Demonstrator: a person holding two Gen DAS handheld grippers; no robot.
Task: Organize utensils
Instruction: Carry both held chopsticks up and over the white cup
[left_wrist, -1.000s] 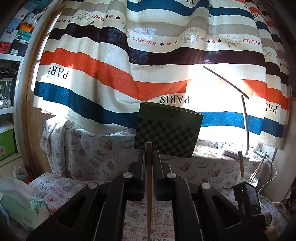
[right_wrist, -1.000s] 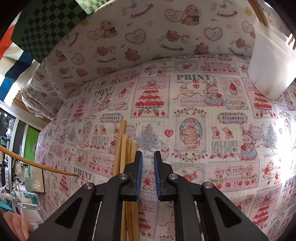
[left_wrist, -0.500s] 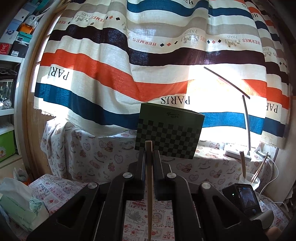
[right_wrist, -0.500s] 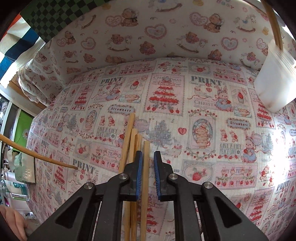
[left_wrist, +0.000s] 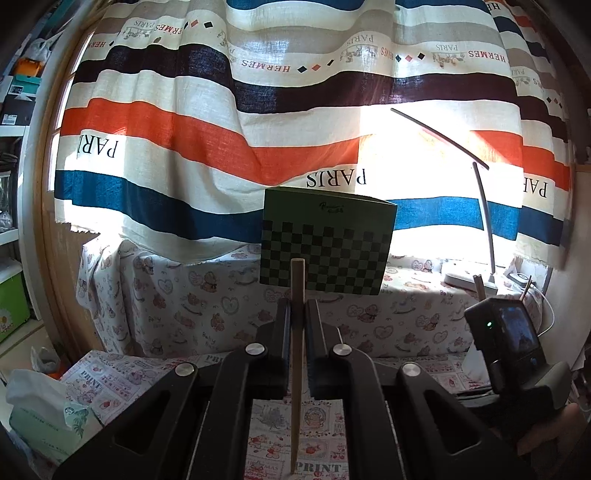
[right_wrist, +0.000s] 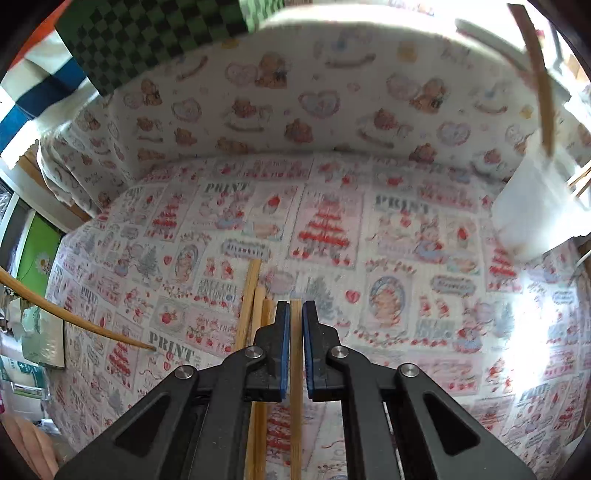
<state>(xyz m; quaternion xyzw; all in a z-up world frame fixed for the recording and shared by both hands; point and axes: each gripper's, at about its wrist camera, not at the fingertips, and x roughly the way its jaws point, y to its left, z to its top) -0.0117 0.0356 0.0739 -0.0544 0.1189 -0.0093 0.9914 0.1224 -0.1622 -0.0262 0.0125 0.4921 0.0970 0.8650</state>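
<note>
My left gripper (left_wrist: 297, 314) is shut on a wooden chopstick (left_wrist: 296, 369) and holds it upright above the table; that stick also shows at the left of the right wrist view (right_wrist: 74, 321). My right gripper (right_wrist: 295, 317) is low over a bunch of chopsticks (right_wrist: 251, 295) lying on the printed tablecloth. One chopstick (right_wrist: 296, 354) lies between its nearly closed jaws. A white plastic cup (right_wrist: 535, 214) with chopsticks (right_wrist: 541, 85) standing in it is at the far right.
A green checkered box (left_wrist: 328, 243) stands on the cloth-covered ledge under a striped curtain (left_wrist: 221, 129). A white desk lamp (left_wrist: 484, 229) is at the right of the ledge. A tissue pack (left_wrist: 44, 417) lies at the table's left edge. The other gripper's camera (left_wrist: 513, 339) shows right.
My right gripper has moved forward and right over the pile, so one chopstick now lies between its jaws. My left gripper has stayed put, still holding its chopstick.
</note>
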